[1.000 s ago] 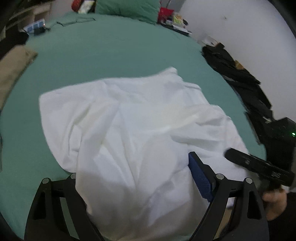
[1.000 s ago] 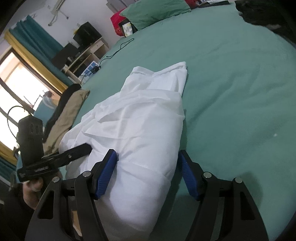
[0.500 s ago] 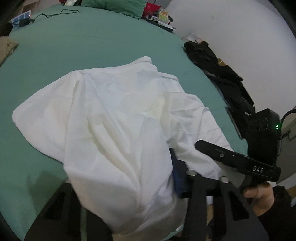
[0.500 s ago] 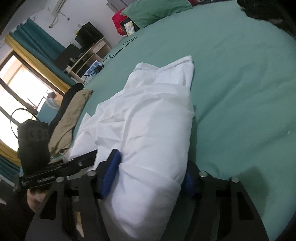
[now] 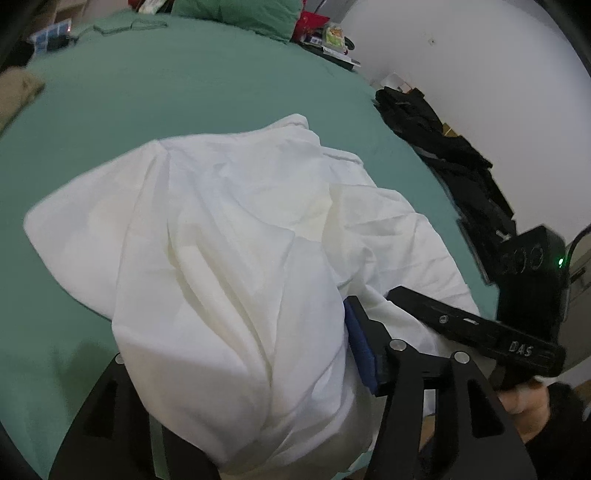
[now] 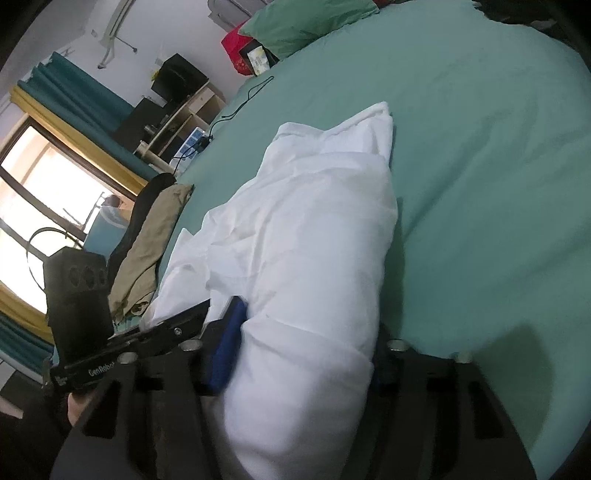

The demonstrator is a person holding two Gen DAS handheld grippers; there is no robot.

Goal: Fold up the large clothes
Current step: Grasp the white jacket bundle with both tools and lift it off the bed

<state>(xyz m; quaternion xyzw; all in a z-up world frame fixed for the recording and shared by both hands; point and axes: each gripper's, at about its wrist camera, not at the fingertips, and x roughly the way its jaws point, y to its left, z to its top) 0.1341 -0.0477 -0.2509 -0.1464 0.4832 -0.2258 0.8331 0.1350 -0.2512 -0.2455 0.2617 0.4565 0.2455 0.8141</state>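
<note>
A large white garment point(image 5: 240, 229) lies bunched on the green bed point(image 5: 147, 92). Its near edge drapes over my left gripper point(image 5: 236, 354), which is shut on the cloth; only the right blue pad point(image 5: 360, 350) shows, the left finger is covered. In the right wrist view the same garment point(image 6: 314, 240) is gathered into a thick roll held in my right gripper point(image 6: 303, 350), shut on it; the left blue pad point(image 6: 227, 350) shows, the right one is mostly hidden. Each gripper shows in the other's view, the right gripper point(image 5: 480, 325) and the left gripper point(image 6: 110, 354).
Black clothes point(image 5: 443, 147) are piled along the bed's right side by the white wall. Tan and black garments point(image 6: 147, 240) lie on the bed's left side near the window. A green pillow point(image 5: 240, 11) and clutter sit at the head. A cable point(image 6: 240, 103) lies on the sheet.
Both grippers have closed on the garment's near edge and lifted it, so the cloth has bunched up and been drawn toward me. The jaws stood open a second ago.
</note>
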